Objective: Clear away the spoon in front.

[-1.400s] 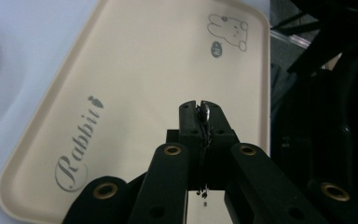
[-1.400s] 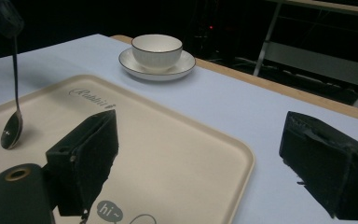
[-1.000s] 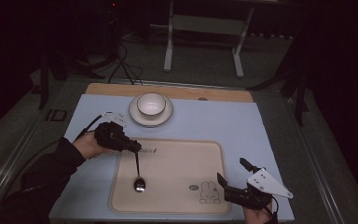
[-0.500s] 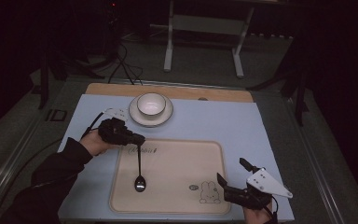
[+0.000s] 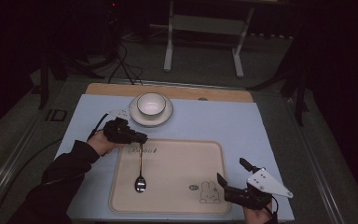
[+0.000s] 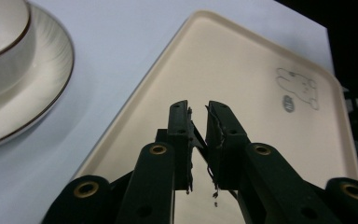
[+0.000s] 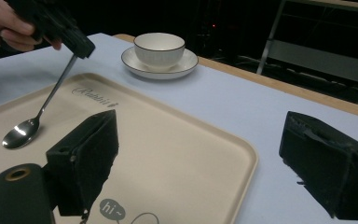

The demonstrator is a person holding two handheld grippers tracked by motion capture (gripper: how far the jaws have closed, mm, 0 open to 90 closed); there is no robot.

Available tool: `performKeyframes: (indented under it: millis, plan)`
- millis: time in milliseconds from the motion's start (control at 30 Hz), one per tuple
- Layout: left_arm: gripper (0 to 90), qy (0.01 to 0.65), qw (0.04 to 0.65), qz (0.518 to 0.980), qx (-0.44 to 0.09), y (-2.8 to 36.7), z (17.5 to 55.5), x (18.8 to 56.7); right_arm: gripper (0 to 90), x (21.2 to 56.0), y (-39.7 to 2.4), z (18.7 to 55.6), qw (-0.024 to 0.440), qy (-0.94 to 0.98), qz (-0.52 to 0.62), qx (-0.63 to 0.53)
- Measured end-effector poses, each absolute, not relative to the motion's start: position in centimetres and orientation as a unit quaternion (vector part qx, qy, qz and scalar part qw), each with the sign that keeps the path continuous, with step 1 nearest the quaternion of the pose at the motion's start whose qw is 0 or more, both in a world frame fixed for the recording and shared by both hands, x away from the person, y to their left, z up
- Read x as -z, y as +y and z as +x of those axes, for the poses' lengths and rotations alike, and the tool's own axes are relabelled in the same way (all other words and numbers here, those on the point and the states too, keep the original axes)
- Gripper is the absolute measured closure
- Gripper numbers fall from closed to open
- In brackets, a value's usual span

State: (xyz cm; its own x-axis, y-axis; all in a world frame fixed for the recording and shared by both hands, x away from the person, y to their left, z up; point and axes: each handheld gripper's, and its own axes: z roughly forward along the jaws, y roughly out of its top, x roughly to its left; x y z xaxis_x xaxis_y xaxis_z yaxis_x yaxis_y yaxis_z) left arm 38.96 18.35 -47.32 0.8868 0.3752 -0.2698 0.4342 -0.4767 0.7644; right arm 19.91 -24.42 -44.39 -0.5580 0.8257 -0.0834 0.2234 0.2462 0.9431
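Observation:
A metal spoon (image 5: 141,164) slants with its bowl on the cream tray (image 5: 182,156) and its handle end raised. My left gripper (image 5: 140,138) is shut on that handle tip at the tray's far left edge. In the left gripper view, its jaws (image 6: 198,110) stand almost together with a thin sliver between them. The right gripper view shows the spoon (image 7: 24,130) hanging from the left gripper (image 7: 80,48). My right gripper (image 5: 231,171) hovers open at the tray's near right corner, and nothing lies between its wide-set jaws (image 7: 203,133).
A white cup (image 5: 150,103) on a saucer (image 5: 137,117) stands beyond the tray on the pale blue mat (image 5: 214,123). A rabbit drawing (image 5: 209,192) marks the tray's near right part. Dark floor and a metal stand (image 5: 203,28) lie behind the table.
My left gripper has sunk and shifted slightly toward the tray's far edge, and the spoon now lies flatter. The spoon's bowl stays at the same spot. The right gripper has not moved.

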Motion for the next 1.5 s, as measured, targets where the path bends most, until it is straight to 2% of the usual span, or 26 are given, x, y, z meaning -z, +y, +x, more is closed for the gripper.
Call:
performKeyframes:
  millis: [233, 867, 1100, 1500]
  plan:
    - [78.1, 0.261, 0.458, 0.849, 0.042, 18.5, 39.8, 48.8, 11.7, 44.4, -24.4, 19.9, 0.3, 0.73, 0.36, -0.498]
    - [74.0, 0.28, 0.438, 0.852, 0.059, 17.4, 40.5, 52.6, 11.9, 44.5, -24.4, 20.0, 0.295, 0.732, 0.36, -0.497]
    - [66.1, 0.291, 0.435, 0.851, 0.05, 17.4, 40.6, 53.6, 11.9, 44.6, -24.4, 20.1, 0.292, 0.733, 0.36, -0.497]
    - [58.5, 0.294, 0.433, 0.852, 0.026, 17.3, 40.5, 54.0, 11.9, 44.6, -24.3, 20.1, 0.291, 0.736, 0.359, -0.494]
